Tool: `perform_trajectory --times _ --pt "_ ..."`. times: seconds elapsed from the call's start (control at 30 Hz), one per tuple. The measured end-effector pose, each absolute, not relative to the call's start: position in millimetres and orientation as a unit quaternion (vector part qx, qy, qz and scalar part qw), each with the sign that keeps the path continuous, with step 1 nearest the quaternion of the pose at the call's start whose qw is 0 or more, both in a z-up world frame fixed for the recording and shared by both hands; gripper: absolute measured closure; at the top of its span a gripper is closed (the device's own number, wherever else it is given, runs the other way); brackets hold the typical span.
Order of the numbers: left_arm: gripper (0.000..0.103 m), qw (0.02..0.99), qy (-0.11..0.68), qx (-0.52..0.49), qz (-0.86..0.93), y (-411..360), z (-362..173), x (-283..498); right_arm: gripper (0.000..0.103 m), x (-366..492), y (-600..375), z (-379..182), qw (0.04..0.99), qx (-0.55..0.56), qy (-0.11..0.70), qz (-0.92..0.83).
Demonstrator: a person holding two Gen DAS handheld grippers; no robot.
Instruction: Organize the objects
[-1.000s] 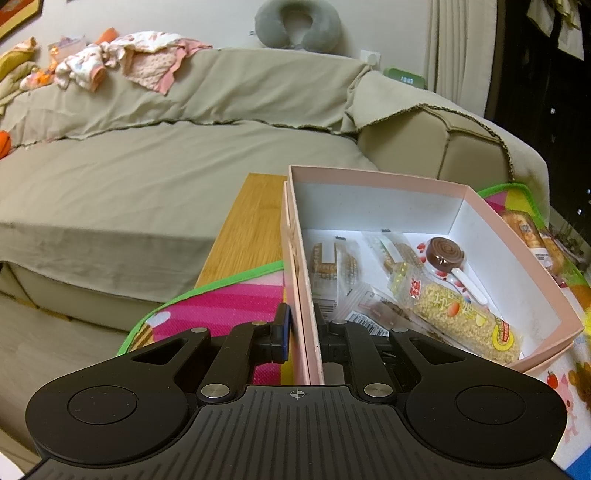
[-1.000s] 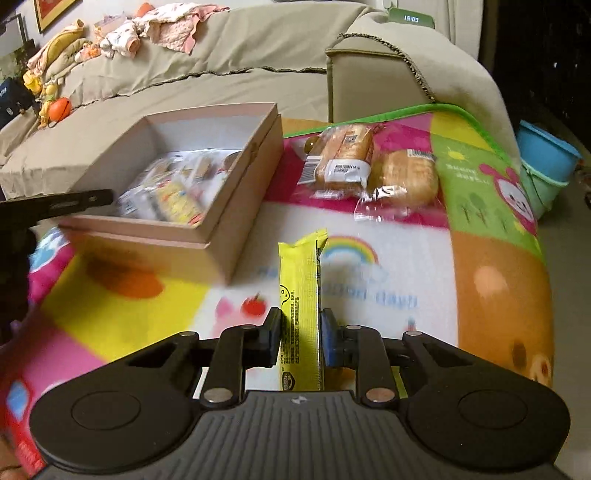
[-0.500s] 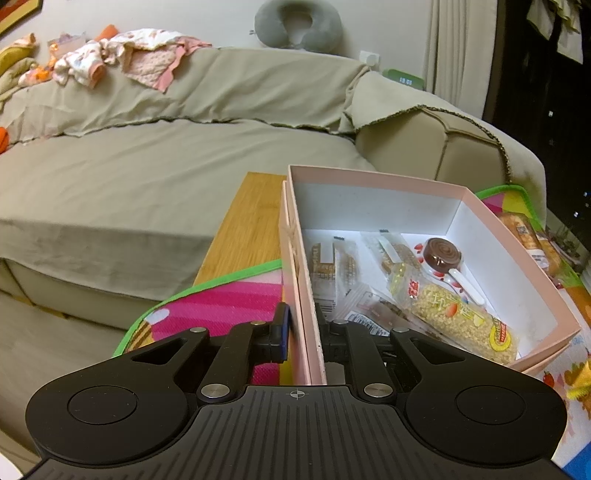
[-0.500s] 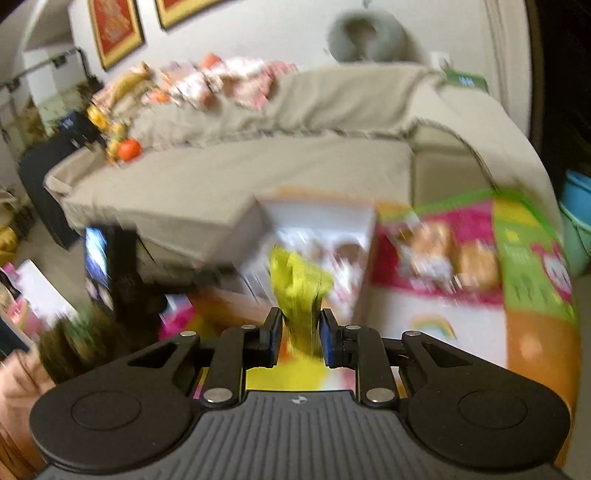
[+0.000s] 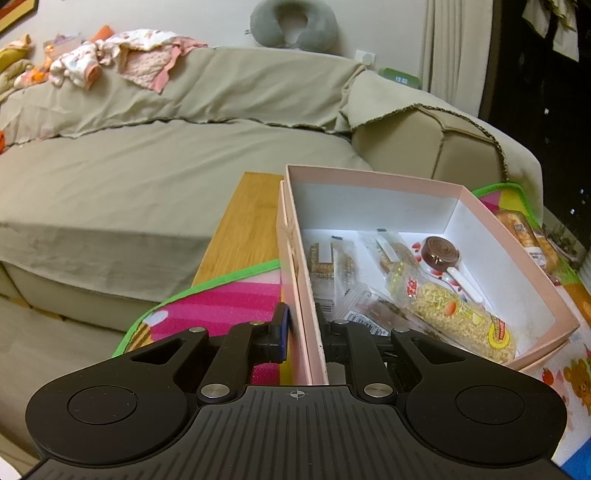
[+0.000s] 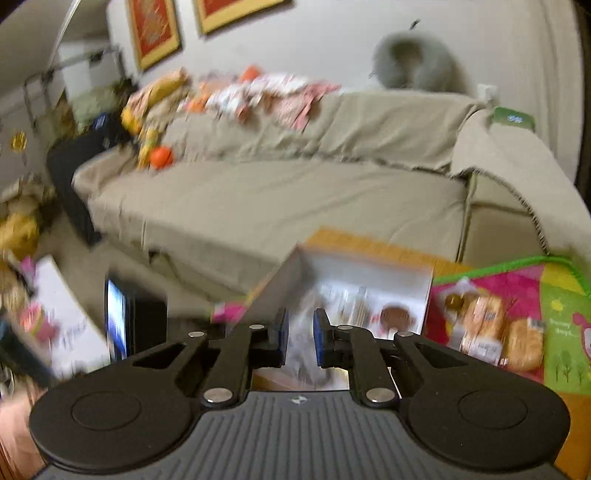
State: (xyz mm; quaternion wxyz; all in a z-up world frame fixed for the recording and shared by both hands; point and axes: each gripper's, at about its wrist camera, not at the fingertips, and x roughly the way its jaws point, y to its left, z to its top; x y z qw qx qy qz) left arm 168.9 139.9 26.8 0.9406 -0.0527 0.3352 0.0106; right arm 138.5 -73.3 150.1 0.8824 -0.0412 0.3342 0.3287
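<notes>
A lived-in home living room is showing here. A long sofa (image 5: 155,173) under a beige cover is filling the background, with baby clothes (image 5: 122,55) lying crumpled along its back and a grey neck pillow (image 5: 293,22) sitting against the wall. Framed pictures (image 6: 155,31) are hanging above, a child's cartoon play mat (image 5: 221,299) is covering the wooden table (image 5: 247,218), and a pink box (image 5: 373,181) of packaged snacks is sitting on it.
</notes>
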Motion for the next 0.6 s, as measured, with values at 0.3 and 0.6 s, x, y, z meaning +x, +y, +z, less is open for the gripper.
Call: perform_trajectory --times 0.3,0.6 --pt "0.089 0.941 0.335 -0.051 0.01 141 26 168 0.053 83 -43 67 0.807 -0.19 0.408 0.383" --pt "0.089 0.941 0.335 -0.05 0.012 141 25 168 0.035 69 -7 36 0.778 -0.272 0.369 0.429"
